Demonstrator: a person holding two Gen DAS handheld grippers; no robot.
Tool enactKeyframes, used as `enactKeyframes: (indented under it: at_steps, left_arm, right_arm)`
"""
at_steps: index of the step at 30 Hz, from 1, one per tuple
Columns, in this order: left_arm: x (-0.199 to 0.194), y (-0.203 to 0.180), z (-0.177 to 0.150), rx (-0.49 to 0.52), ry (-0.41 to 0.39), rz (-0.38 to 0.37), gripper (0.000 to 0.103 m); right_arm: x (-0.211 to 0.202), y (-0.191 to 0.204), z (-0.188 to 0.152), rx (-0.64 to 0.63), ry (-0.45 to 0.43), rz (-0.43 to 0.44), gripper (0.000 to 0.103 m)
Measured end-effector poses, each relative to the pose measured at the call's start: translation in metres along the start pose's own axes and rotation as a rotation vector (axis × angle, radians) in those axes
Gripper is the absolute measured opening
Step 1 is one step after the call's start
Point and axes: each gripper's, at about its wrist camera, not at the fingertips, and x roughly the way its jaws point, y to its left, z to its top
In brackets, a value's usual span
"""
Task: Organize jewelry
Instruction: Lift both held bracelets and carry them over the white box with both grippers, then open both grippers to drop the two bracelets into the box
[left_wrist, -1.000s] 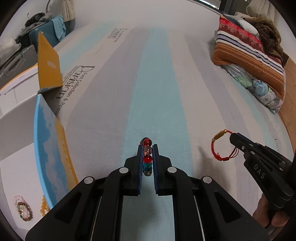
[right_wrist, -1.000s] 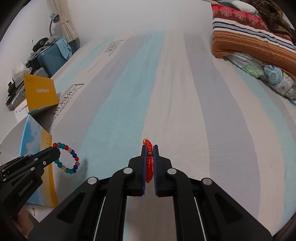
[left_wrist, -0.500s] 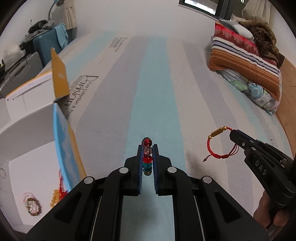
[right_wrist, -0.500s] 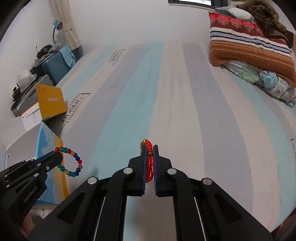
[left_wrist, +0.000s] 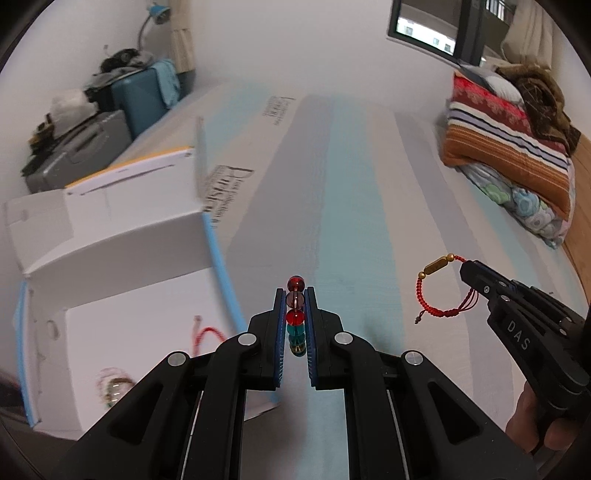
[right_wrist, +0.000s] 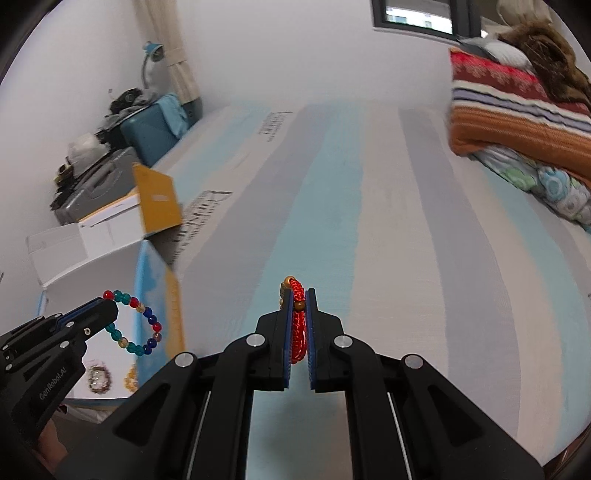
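Observation:
My left gripper (left_wrist: 295, 295) is shut on a bracelet of red, teal and blue beads (left_wrist: 296, 317), lifted above the striped mattress (left_wrist: 347, 206); the right wrist view shows its loop (right_wrist: 140, 325) hanging from the left gripper (right_wrist: 107, 310). A red cord bracelet (right_wrist: 297, 325) with gold beads is pinched in my right gripper (right_wrist: 297, 295), which is shut; its loop (left_wrist: 439, 291) dangles from the right gripper (left_wrist: 469, 267) in the left wrist view. An open white box (left_wrist: 122, 314) with blue-edged flaps sits at the left. Inside lie a red cord piece (left_wrist: 207, 332) and a pale bead bracelet (left_wrist: 110, 387).
Folded striped blankets and quilts (left_wrist: 509, 155) are piled at the mattress's far right. Suitcases and clutter (left_wrist: 110, 122) stand by the wall at the left. An orange box flap (right_wrist: 157, 199) sticks up. A hand (left_wrist: 532, 424) holds the right gripper's handle.
Both grippers have risen with their bracelets still held, and the views tilt up toward the wall and window. The white box's inside has come more into view at the left.

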Motion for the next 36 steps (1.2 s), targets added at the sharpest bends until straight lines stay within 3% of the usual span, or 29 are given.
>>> enactKeyframes:
  at_steps: [8,20,27,36]
  left_arm:
    - [-0.036,0.069,-0.009,-0.085,-0.027,0.092,0.009]
    - [-0.043,0.172,-0.040,-0.218,0.015,0.184,0.009]
    - [-0.035,0.207,-0.055,-0.263,0.038,0.206,0.009]
    - [-0.008,0.228,-0.067,-0.275,0.095,0.233,0.009]
  right_arm:
    - [-0.020,0.061,0.001,-0.055,-0.036,0.107,0.005]
    - [-0.016,0.155,-0.013,-0.156,-0.037,0.233,0.005]
    - [0.009,0.192,-0.027,-0.198,0.014,0.255,0.005]
    - [0.054,0.217,-0.042,-0.257,0.100,0.214,0.005]
